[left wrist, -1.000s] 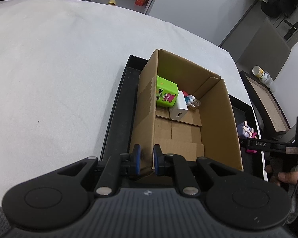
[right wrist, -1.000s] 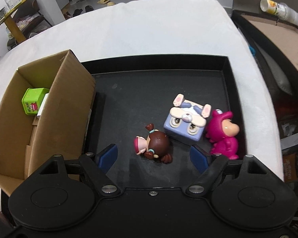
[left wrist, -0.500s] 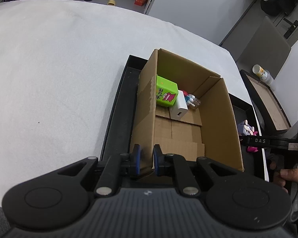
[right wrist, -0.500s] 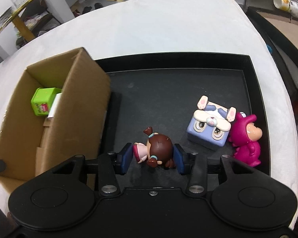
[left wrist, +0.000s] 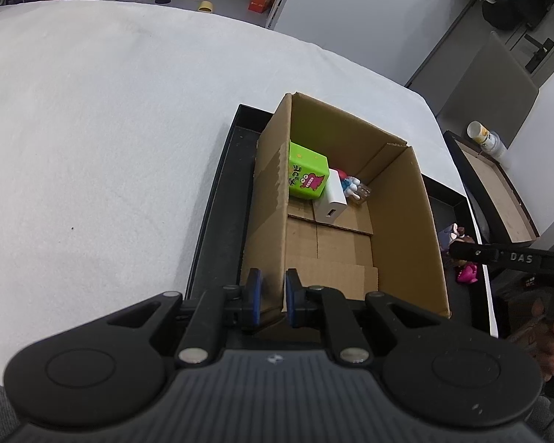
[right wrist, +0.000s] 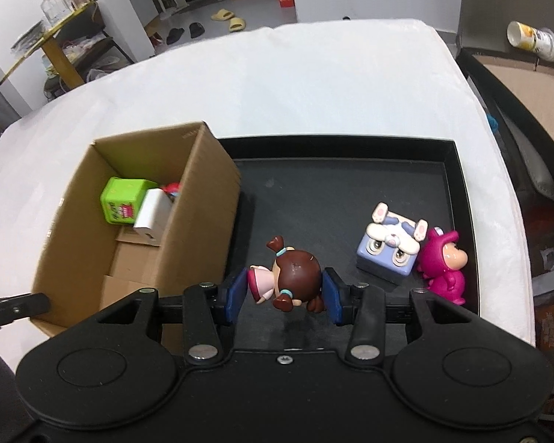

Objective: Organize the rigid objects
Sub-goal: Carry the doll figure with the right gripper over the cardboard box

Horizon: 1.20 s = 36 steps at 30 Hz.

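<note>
My left gripper [left wrist: 271,293] is shut on the near left corner of a cardboard box [left wrist: 402,221], which stands in a black tray [left wrist: 212,217]. Inside the box lie a green cube [left wrist: 306,175], a white charger [left wrist: 332,203] and a small figure [left wrist: 352,186]. My right gripper [right wrist: 282,295] is shut on a brown-haired doll [right wrist: 293,277] and holds it above the tray [right wrist: 332,192], right of the box [right wrist: 203,214]. A blue-and-white bunny block [right wrist: 391,245] and a magenta figure [right wrist: 445,267] stand in the tray's right part.
The tray rests on a white cloth [left wrist: 110,129] covering the table. A second dark tray with a cardboard base [right wrist: 528,99] and a lying cup [right wrist: 535,40] are at the right. The right gripper's arm [left wrist: 509,258] shows in the left wrist view.
My right gripper closed on the brown-haired doll and lifted it off the tray, moving up and back. The left gripper kept its hold on the box corner.
</note>
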Motion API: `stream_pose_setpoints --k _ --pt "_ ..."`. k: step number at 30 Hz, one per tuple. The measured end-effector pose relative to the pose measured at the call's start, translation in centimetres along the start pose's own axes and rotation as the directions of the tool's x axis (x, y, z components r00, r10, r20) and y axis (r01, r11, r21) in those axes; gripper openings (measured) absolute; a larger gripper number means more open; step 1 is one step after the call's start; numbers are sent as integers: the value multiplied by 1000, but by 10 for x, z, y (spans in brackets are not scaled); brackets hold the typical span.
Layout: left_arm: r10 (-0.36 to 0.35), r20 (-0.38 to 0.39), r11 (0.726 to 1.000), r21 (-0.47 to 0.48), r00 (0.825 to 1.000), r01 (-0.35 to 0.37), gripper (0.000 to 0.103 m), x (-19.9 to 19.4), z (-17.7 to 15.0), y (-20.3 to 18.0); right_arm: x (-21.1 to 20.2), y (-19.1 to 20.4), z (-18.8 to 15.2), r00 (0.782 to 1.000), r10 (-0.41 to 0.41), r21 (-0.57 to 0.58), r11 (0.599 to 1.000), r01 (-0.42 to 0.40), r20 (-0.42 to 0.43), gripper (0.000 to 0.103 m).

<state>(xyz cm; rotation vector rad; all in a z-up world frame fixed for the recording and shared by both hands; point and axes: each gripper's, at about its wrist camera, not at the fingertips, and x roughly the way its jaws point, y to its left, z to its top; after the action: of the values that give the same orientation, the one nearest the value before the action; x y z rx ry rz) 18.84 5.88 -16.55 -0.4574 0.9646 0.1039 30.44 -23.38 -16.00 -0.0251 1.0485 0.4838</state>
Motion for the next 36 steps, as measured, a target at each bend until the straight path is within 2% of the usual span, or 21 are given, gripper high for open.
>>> stream_pose_setpoints --k 19,36 --pt "-15 15 1000 -9 1000 15 12 -7 -1 2 -35 38 27 996 24 -70 997 -18 89 43" --pt "-55 17 998 -30 998 56 11 -8 -1 8 -32 90 37 994 66 -152 987 -52 88 43"
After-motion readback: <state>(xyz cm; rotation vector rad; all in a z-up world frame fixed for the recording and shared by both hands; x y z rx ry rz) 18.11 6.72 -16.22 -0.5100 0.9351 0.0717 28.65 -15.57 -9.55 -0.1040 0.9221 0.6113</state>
